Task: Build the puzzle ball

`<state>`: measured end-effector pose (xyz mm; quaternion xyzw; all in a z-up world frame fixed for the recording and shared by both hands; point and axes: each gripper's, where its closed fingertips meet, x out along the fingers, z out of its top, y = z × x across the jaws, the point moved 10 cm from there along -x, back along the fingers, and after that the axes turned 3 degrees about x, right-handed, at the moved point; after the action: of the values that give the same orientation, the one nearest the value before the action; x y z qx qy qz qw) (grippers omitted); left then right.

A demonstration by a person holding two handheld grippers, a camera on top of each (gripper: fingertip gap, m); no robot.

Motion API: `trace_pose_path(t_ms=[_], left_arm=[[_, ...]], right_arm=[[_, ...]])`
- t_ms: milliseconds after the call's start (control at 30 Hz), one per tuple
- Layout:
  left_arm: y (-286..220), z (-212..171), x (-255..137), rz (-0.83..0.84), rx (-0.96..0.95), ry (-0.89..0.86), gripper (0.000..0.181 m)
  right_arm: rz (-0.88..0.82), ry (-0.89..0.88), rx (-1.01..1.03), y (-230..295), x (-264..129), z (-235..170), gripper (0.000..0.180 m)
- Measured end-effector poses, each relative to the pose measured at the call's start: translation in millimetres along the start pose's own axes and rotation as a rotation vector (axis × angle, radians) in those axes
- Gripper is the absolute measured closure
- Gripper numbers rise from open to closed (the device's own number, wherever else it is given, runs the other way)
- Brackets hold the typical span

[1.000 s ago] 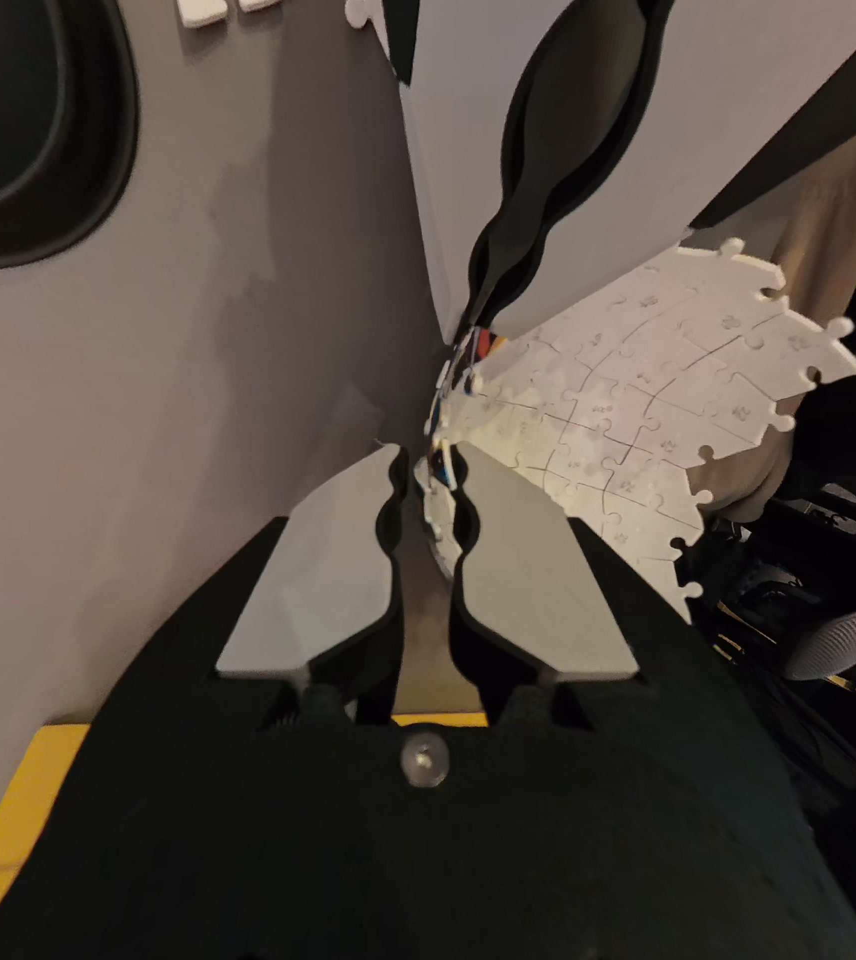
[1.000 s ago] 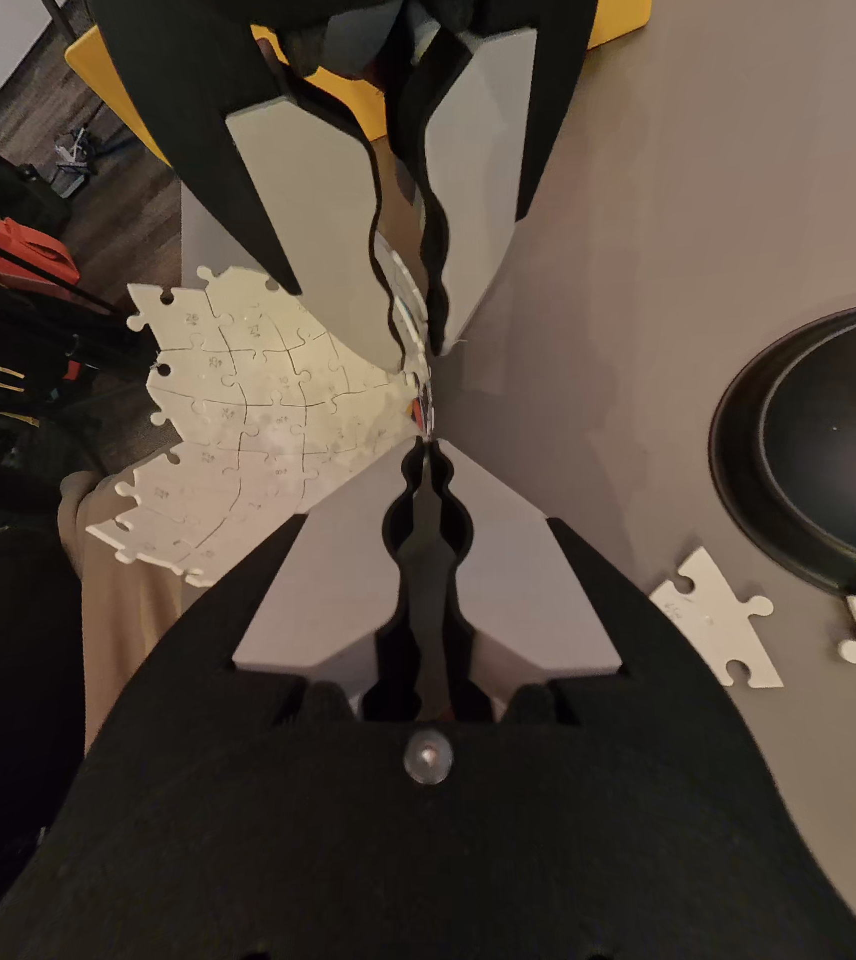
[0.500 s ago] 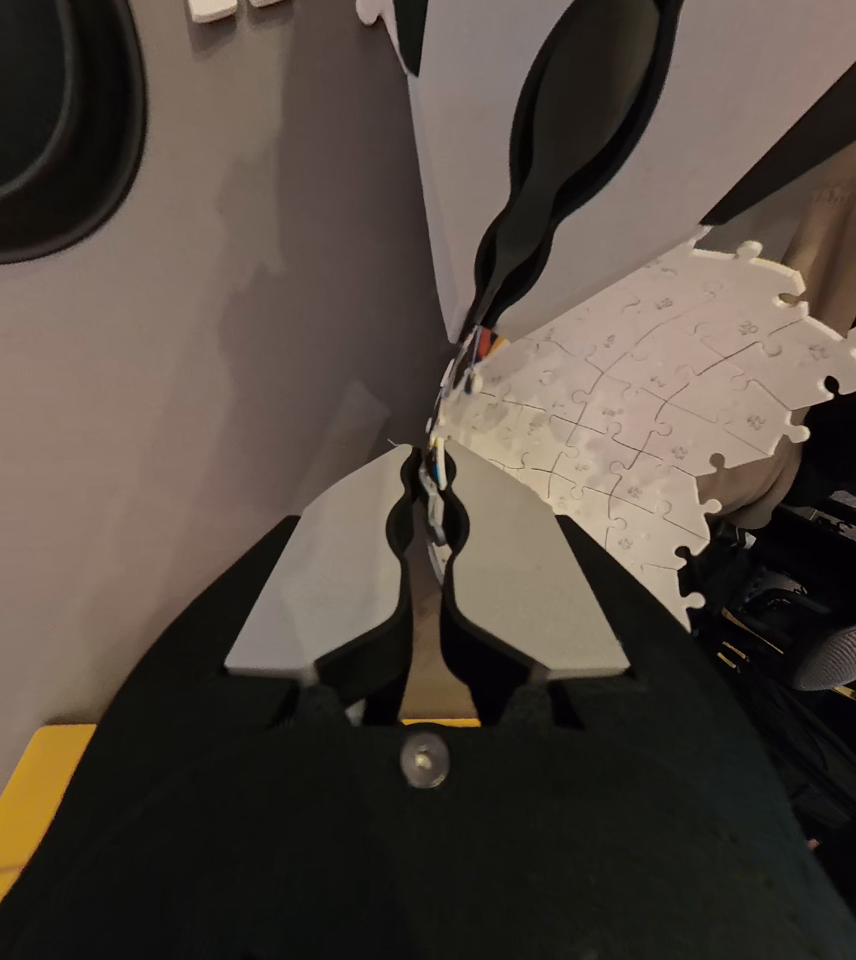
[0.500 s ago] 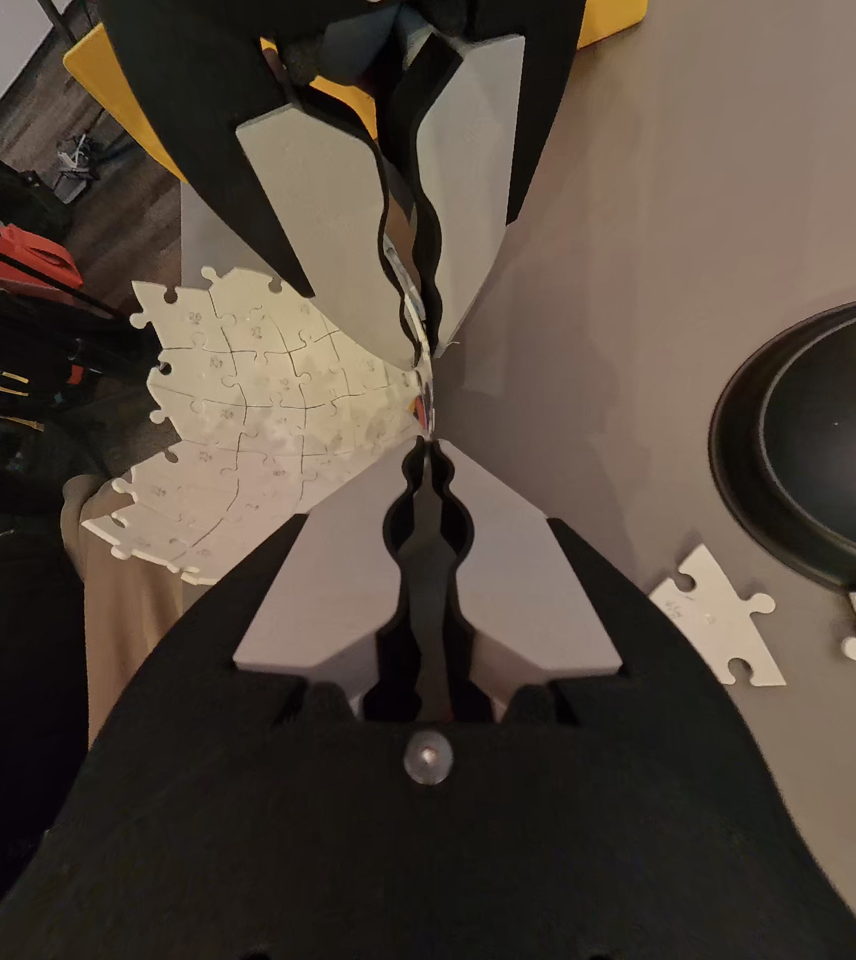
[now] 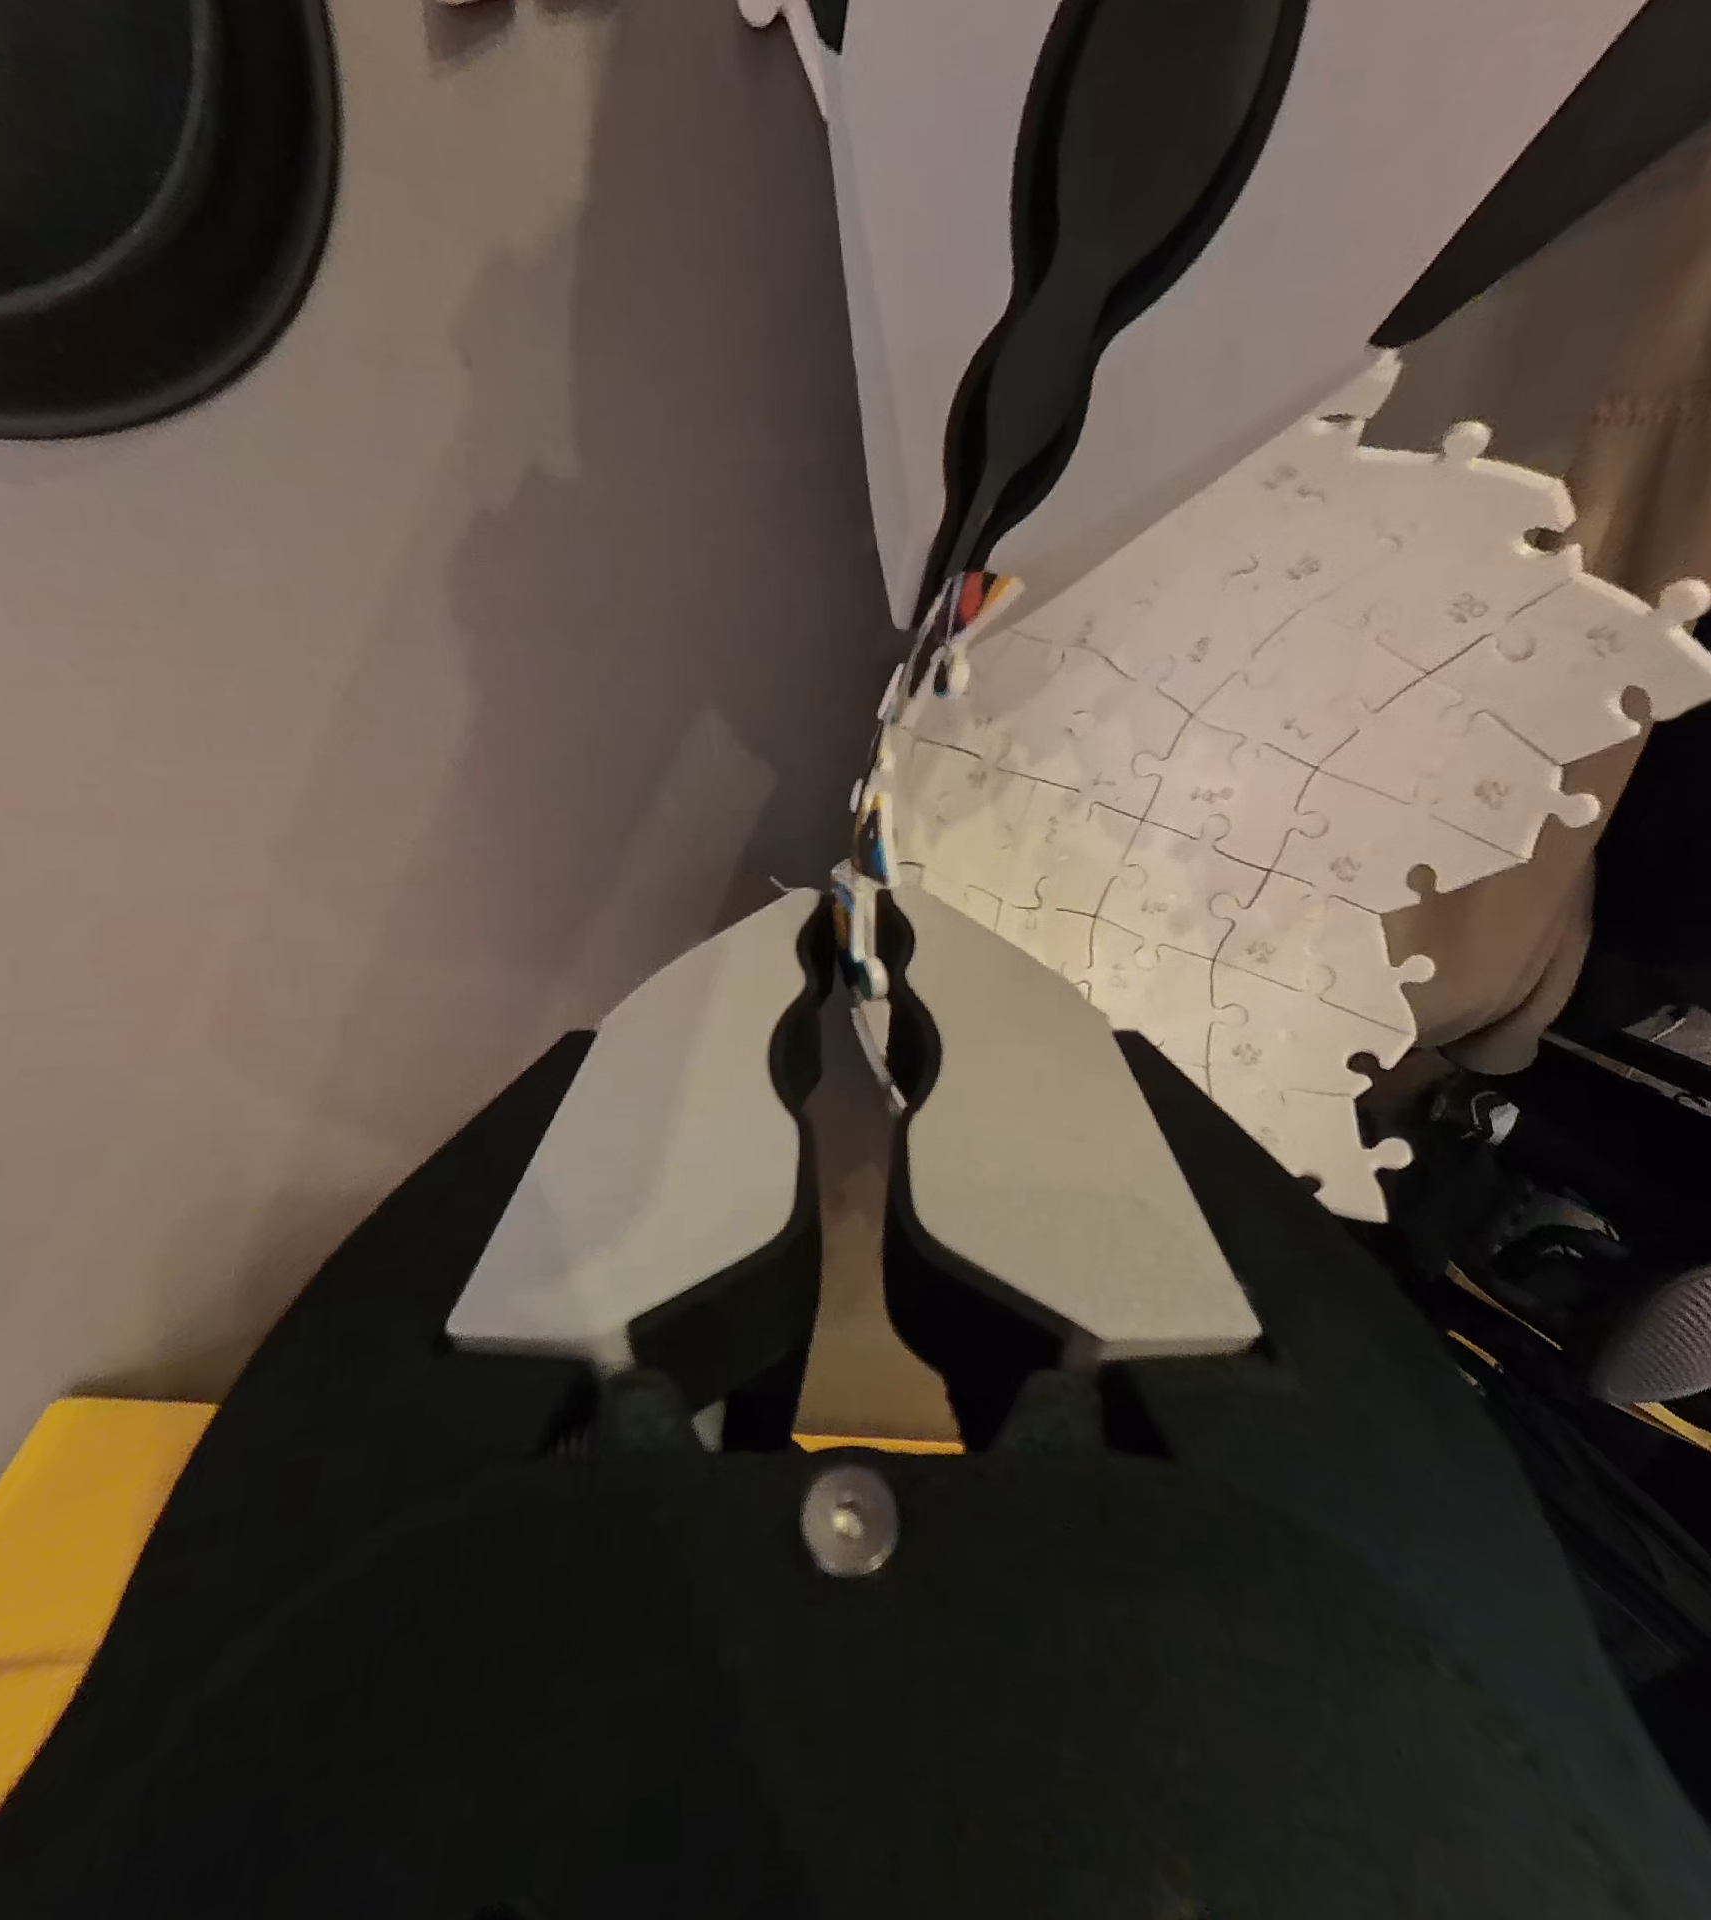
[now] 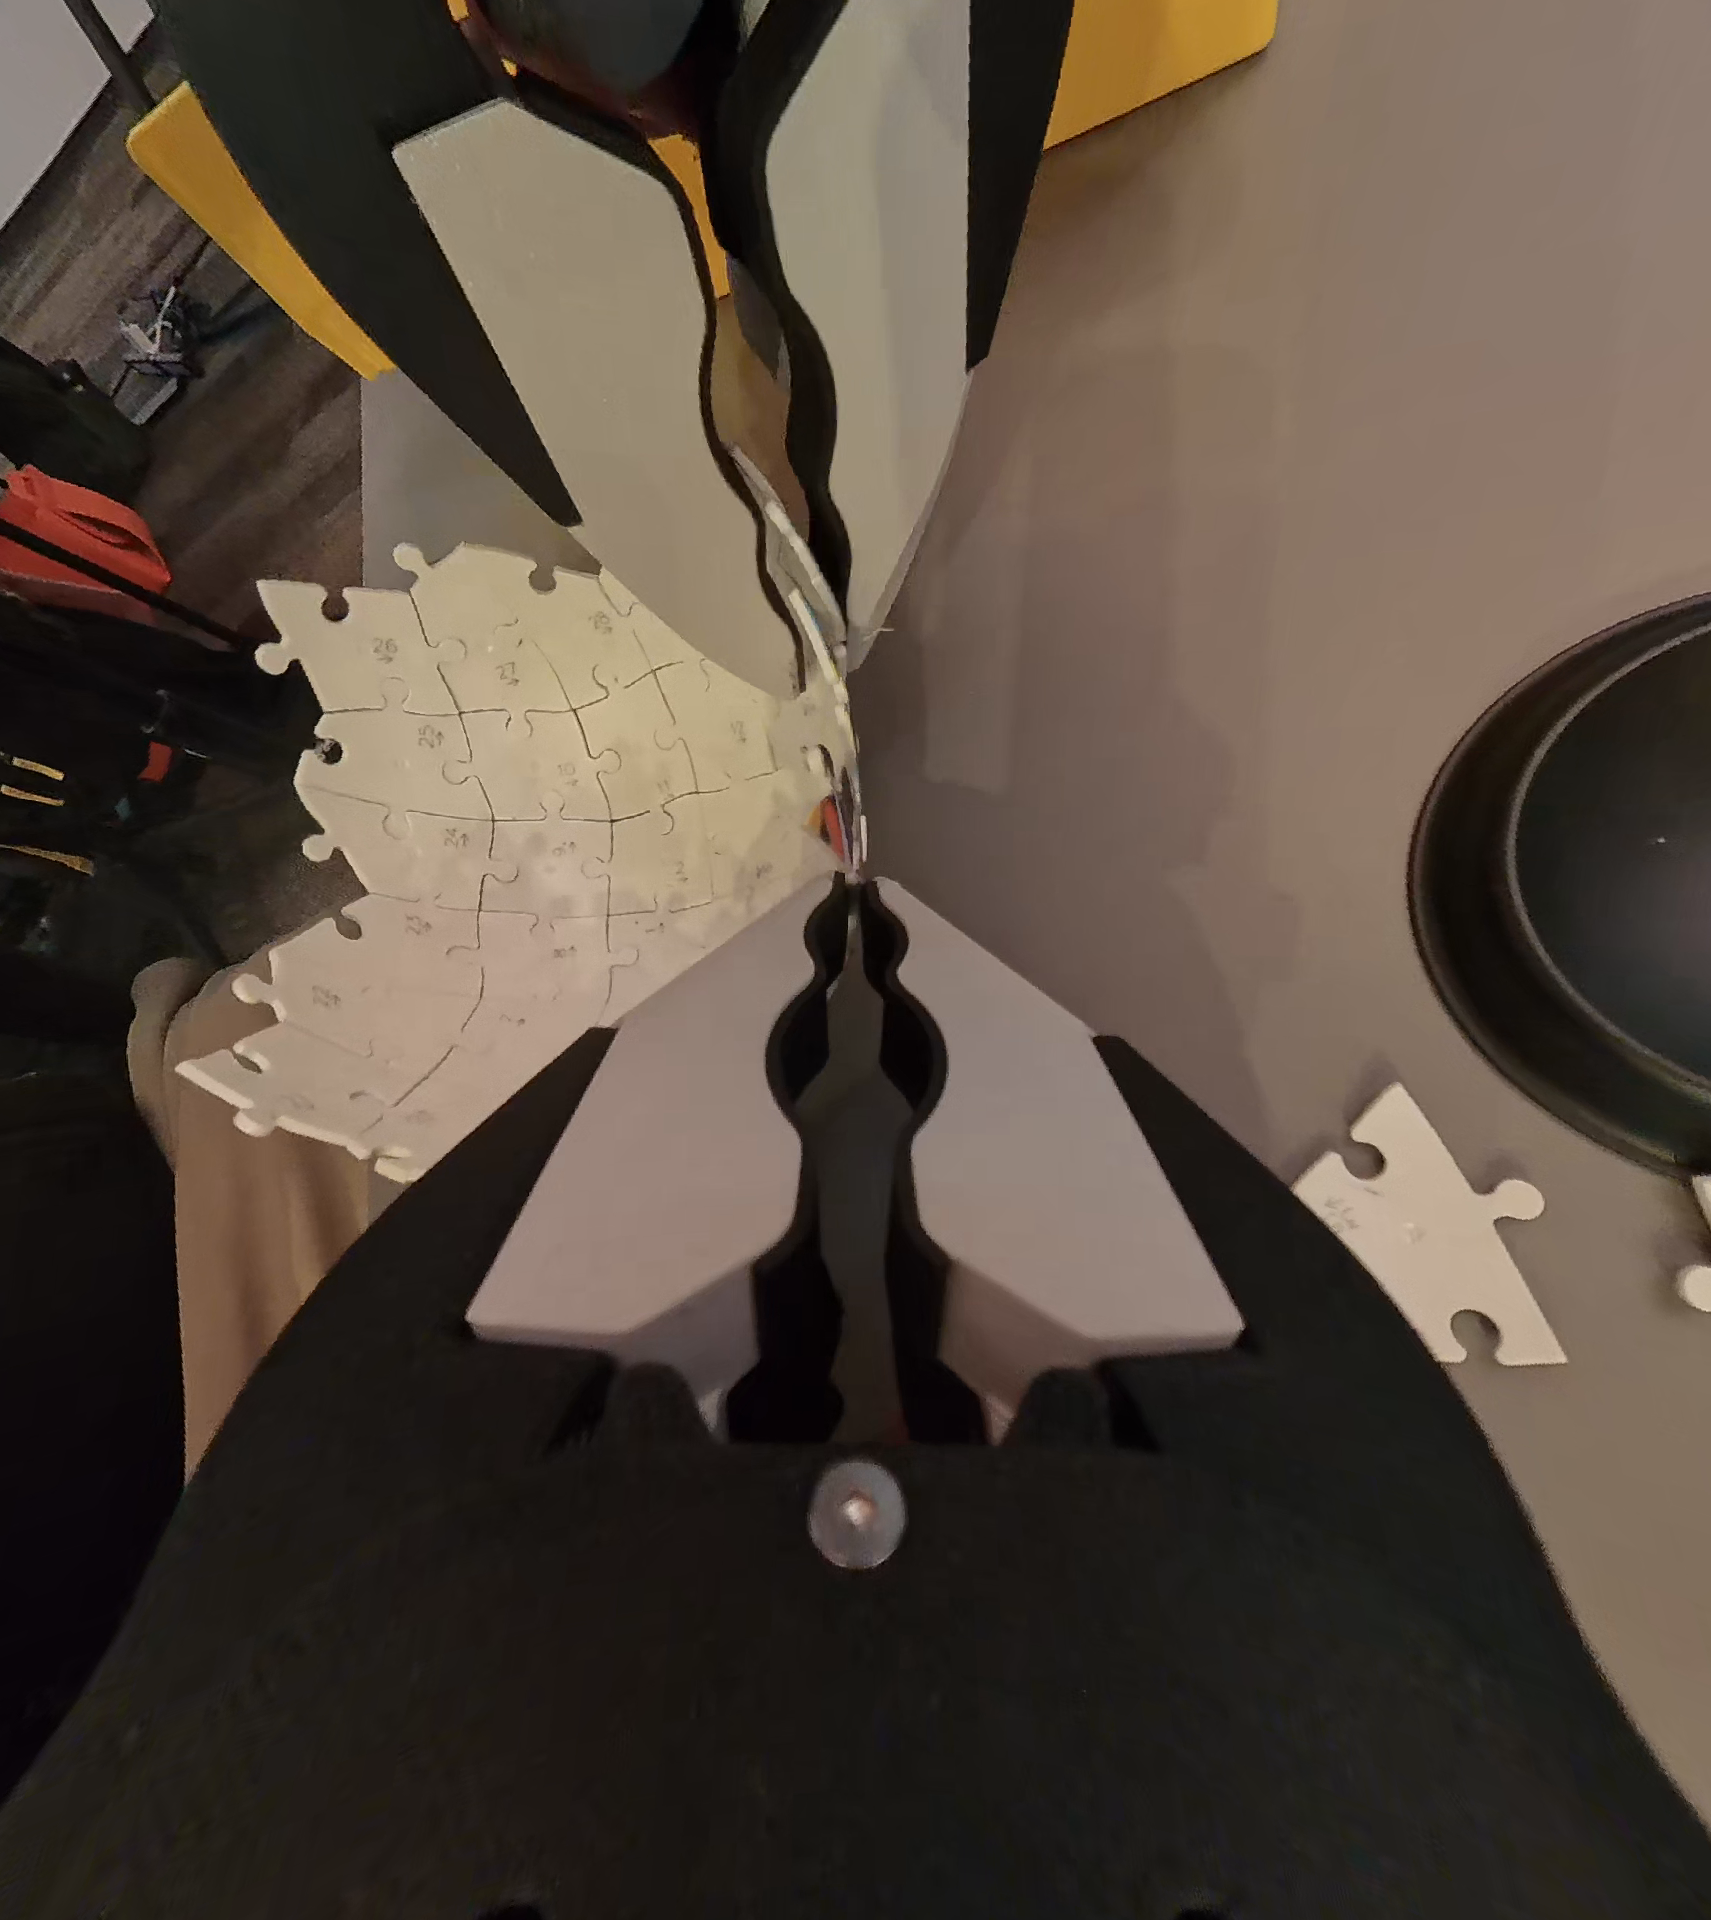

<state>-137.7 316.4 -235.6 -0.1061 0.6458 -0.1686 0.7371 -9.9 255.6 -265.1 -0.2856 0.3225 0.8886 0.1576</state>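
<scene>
Holding the curved puzzle shell (image 5: 1246, 831) by its rim from two opposite sides, both tools meet tip to tip above the grey table (image 5: 415, 727).

Step in hand, as I judge it: steadying the half-built ball while an edge piece is seated or the shell is re-gripped. To do it well, keep both grips square to the thin rim, press lightly so the interlocked pieces don't pop apart, and move the two tools together so the shell doesn't get twisted.

Left gripper (image 5: 856, 935): jaws nearly closed, a narrow gap only, pinching the shell's rim; coloured printed face shows edge-on between the tips.

Right gripper (image 6: 851, 894): jaws drawn in almost to touching at the tips, clamped on the rim's near edge. Contact point is tiny; looks held.

Shell: white numbered backs face the camera, fanned out past the table edge, off the surface.

Farther out: two loose white puzzle pieces (image 6: 1422, 1236) lie flat on the table, just beside a black round dish (image 6: 1661, 883). Yellow block (image 6: 1163, 62) beyond.
</scene>
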Motion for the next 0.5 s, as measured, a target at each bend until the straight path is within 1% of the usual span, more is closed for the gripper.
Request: trace_pose_path(t_ms=[267,367,467,500], left_arm=[[1,-3,0,0.002,-0.016,-0.032,0.177],[0,-4,1,0.001,-0.009,-0.025,0.177],[1,-4,1,0.002,-0.012,-0.026,0.177],[1,-4,1,-0.001,-0.014,-0.031,0.177]], right_arm=[[-0.008,-0.005,0.007,0,0,1,0.179],[-0.031,-0.011,-0.017,1,-4,5,0.170],[-0.067,-0.019,-0.088,4,-10,12,0.161],[-0.063,-0.020,-0.104,5,-10,15,0.163]])
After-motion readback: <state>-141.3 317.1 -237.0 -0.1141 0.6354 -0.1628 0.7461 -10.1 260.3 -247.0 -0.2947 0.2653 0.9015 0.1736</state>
